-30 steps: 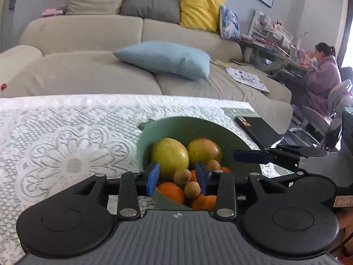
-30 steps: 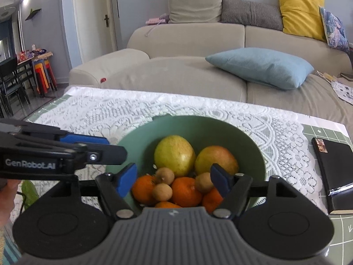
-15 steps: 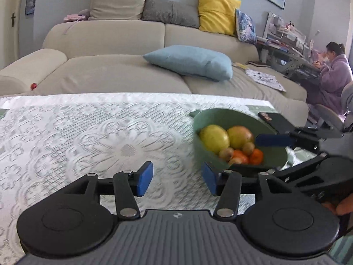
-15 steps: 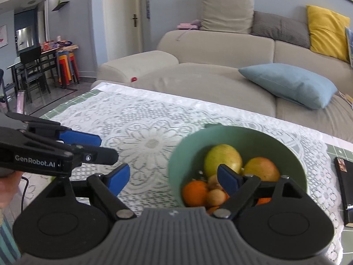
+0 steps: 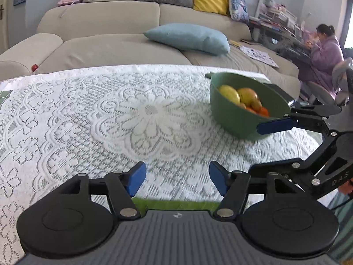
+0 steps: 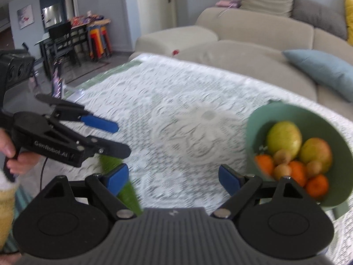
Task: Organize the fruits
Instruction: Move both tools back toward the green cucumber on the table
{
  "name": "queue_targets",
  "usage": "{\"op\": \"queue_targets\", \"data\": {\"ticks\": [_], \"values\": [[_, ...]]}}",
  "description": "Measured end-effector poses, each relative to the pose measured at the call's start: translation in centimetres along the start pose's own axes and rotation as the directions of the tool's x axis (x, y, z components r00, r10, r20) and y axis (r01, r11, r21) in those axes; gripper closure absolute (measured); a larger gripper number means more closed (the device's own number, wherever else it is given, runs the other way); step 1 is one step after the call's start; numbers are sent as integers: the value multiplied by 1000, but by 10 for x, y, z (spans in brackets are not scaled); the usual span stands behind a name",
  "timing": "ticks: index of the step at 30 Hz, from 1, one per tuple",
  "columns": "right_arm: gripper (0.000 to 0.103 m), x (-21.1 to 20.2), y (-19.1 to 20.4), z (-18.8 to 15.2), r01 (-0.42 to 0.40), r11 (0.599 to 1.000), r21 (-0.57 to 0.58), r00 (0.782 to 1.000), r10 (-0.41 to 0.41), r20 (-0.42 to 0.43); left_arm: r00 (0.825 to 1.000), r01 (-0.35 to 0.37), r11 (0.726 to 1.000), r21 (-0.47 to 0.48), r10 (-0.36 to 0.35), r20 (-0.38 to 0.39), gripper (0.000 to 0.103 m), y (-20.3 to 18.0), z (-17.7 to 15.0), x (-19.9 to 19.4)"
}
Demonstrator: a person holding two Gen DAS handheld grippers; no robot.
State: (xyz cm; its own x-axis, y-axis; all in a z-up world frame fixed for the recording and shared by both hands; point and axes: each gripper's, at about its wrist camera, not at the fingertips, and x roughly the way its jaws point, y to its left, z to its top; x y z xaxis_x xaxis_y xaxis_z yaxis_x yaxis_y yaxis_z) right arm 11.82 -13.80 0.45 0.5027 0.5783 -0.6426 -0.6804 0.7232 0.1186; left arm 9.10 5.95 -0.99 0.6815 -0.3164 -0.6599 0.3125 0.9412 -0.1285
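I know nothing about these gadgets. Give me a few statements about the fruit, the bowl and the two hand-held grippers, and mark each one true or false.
1. The fruit sits in a green bowl. True.
2. The left hand-held gripper is clamped on an orange. False: its fingers are apart with only tablecloth between them.
3. The bowl holds a yellow-green fruit along with oranges. True.
4. The right hand-held gripper is shut. False: it is open and holds nothing.
5. The table is bare wood. False: a white lace tablecloth covers it.
6. A light blue cushion lies on the sofa behind the table. True.
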Motion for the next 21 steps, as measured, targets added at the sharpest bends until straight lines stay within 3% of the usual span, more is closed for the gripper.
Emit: {"op": "queue_targets", "data": {"ticks": [12,21], "values": [[17,16,30,-24,-112,994,15,983,113,-143,1000,19,995,97,-17,-20,16,21,-34,-26],[42,36,44,-36,-86,995,-46,967,72,-243,996,-20,989,144,33,-87,16,26,-44,-21]]}}
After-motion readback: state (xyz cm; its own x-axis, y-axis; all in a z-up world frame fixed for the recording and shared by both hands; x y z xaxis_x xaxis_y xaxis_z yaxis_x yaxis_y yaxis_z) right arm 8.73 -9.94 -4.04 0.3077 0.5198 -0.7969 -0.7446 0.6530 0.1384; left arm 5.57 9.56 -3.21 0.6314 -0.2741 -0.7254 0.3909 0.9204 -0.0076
